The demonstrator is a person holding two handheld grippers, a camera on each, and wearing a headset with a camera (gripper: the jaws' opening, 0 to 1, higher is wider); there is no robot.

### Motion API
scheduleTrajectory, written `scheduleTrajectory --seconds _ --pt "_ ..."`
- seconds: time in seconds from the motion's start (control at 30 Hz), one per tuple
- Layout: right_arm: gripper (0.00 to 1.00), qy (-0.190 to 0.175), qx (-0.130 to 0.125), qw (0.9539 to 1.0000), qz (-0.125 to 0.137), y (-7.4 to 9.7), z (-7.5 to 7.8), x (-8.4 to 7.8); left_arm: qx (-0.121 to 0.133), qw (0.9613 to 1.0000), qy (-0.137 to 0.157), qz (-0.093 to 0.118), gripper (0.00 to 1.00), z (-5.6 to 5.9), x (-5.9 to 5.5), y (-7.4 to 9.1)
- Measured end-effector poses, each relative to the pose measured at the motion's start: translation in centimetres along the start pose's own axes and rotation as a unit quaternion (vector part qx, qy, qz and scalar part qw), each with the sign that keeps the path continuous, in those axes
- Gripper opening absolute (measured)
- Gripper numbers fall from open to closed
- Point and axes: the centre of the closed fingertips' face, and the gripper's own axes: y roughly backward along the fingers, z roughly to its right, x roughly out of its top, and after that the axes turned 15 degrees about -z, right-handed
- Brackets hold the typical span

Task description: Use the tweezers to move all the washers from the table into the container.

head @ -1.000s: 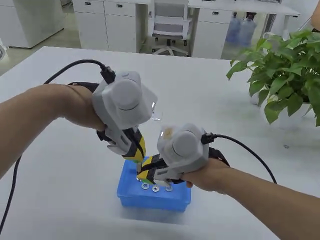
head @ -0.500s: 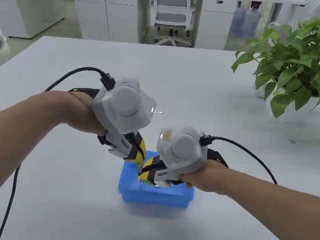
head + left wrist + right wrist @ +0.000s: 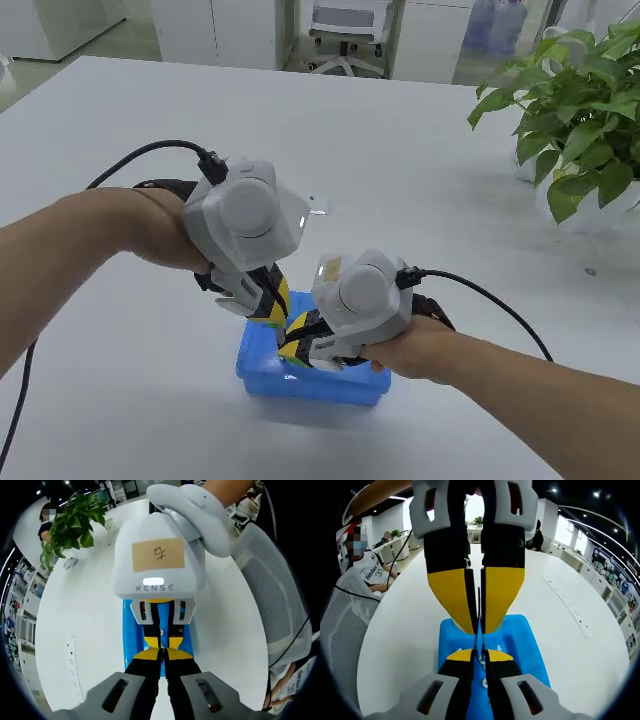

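A broad white table [image 3: 120,120] carries the work. Above it the grey left hand-held gripper [image 3: 270,305] angles down from the upper left. The grey right hand-held gripper [image 3: 297,350] comes in from the right, nose to nose with it. Both meet over the shallow blue plastic container [image 3: 320,390], which sits on the table directly under their tips. Each hand-held gripper has its jaws drawn almost together. In the right gripper view the thin dark tweezers [image 3: 479,610] run up the narrow slot between the left jaws, and their lower end sits between the right jaws, so both seem to pinch them. The tweezers' long axis follows the line of the facing jaws and points down into the container. A small silver ring washer [image 3: 484,682] lies on the blue floor just under the right jaws, so the right hand-held gripper is the nearer one. Compared with a second ago, the right hand-held gripper sits lower over the container's near edge and now covers the three washers that showed there.
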Motion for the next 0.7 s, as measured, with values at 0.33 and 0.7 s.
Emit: scheduleTrajectory --seconds 0.33,0.7 --pt "0.1 0.002 0.002 1.0 -0.003 -0.18 -0.06 -0.28 0.0 1.0 -0.001 -0.002 0.06 0.15 -0.12 -0.32" --pt "0.11 0.003 0.001 1.0 -0.001 0.32 0.03 -0.18 -0.001 1.0 -0.002 -0.001 0.06 0.11 0.0 0.06"
